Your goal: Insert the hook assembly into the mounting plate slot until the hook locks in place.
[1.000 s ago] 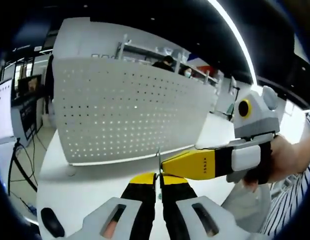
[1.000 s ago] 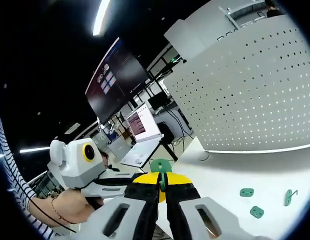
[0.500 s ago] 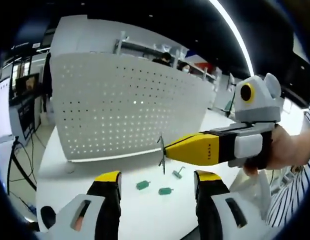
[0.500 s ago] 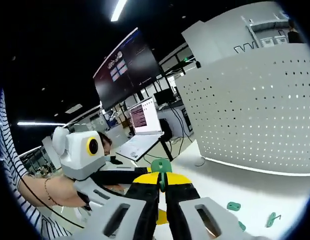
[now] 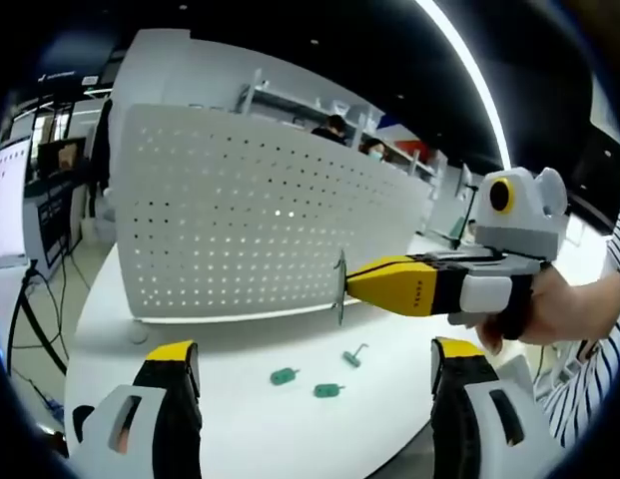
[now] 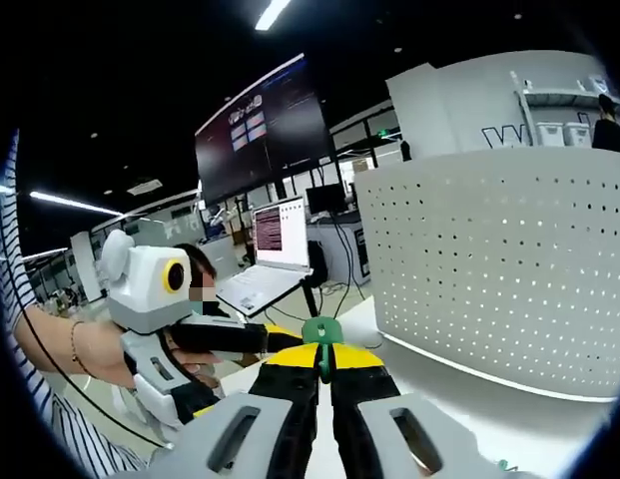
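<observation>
honestly the right gripper (image 5: 351,289) is clamped on just the edge of the green hook assembly (image 6: 320,332) mid-air in front of the pegboard (image 5: 260,230), left gripper (image 5: 314,399) wide apart, so it might twist or drop.

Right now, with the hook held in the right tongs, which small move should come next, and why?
Probably carry the right tongs, shut on the hook, toward the white board with holes. The left tongs are open and hold nothing, and the hook hangs in the air in front of the board, not yet in it.
</observation>
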Motion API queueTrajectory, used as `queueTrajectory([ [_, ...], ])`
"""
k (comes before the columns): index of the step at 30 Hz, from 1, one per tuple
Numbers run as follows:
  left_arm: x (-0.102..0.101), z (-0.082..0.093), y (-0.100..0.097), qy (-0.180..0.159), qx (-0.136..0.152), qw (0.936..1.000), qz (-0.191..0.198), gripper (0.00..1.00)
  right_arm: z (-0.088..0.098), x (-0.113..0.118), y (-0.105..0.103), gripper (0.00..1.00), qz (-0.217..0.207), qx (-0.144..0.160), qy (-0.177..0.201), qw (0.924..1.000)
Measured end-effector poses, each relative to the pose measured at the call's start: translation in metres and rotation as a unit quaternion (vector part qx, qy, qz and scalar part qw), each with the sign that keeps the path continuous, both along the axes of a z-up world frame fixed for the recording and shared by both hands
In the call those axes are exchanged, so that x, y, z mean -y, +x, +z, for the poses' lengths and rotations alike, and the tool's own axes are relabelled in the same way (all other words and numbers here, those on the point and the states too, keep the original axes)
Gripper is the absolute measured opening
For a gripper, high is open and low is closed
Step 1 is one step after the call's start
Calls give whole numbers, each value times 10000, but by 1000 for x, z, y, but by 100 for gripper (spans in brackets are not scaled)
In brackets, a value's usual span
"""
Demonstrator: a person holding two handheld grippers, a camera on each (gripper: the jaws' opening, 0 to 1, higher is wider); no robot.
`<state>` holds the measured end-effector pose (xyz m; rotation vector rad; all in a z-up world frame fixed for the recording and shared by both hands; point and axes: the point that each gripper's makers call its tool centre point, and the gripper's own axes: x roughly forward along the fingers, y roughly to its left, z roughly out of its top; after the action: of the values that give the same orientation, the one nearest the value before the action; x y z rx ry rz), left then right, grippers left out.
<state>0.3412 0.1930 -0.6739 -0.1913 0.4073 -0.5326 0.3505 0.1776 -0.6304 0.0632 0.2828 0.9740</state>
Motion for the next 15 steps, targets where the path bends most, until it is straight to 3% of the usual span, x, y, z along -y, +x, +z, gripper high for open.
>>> queueTrajectory([
  [10, 0, 2, 2, 83, 80, 9999, 1, 100, 4, 11, 21, 0, -864, 334, 44, 9957],
  [15, -5, 1, 2, 143, 88, 9998, 53, 100, 10, 26, 47, 0, -1609, 556, 147, 9853],
])
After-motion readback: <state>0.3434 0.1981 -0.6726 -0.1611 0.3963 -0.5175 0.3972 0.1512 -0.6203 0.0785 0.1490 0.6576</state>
